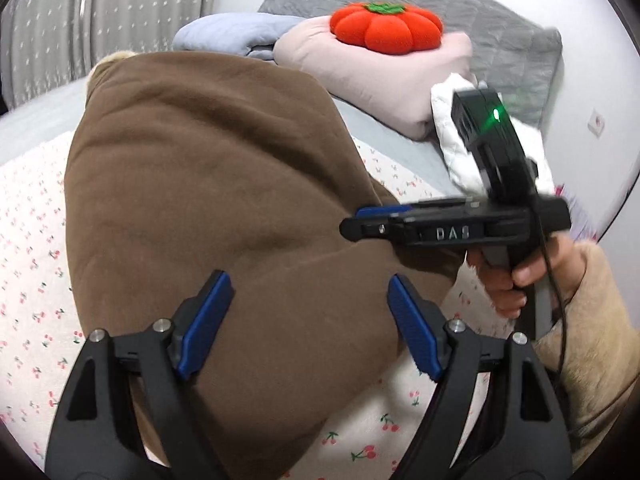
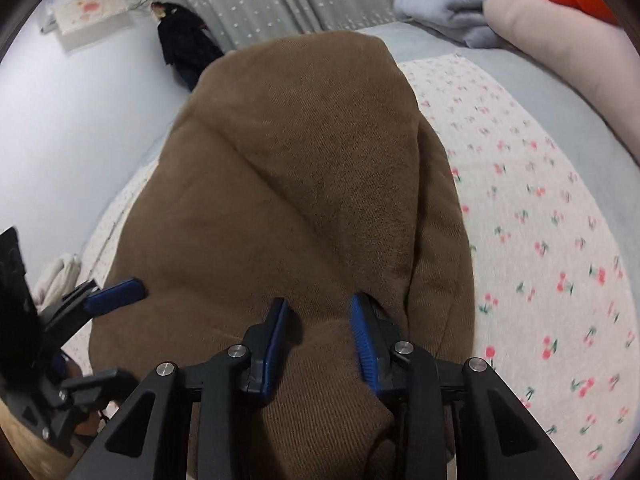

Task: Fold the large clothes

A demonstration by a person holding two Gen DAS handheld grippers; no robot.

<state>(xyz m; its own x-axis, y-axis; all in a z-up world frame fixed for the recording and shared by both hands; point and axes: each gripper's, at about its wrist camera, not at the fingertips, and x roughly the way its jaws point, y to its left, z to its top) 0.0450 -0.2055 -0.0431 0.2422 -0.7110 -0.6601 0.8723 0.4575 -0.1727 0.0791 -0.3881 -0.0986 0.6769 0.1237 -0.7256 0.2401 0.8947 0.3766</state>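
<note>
While we look along both pairs of tongs, a large brown garment (image 1: pixel 208 184) fills the middle of each view, lying in a thick folded bundle on a cherry-print sheet (image 1: pixel 28 216) spread over a bed (image 1: pixel 396 140). We see no containers anywhere.

Our left tongs (image 1: pixel 310 322) stand spread wide just above the garment's near part, and we see no cloth caught between the blue pads (image 1: pixel 204 320). Our right tongs (image 2: pixel 318 340) are narrower; a rounded fold of the brown cloth sits between them, but we cannot tell whether they are squeezing it. From the left wrist, the right tongs show side-on at the garment's right edge, held by a hand (image 1: pixel 516 276) in a beige sleeve (image 1: pixel 592 320).

Beyond the garment's right side, the printed sheet lies bare and flat. Past the garment's far end sit a pale pink pillow (image 1: pixel 384 76) with an orange pumpkin cushion (image 1: pixel 386 28) on top, and a folded blue-grey blanket (image 1: pixel 224 34). The cloth looks soft and fleecy, with shallow creases running diagonally across its top.
</note>
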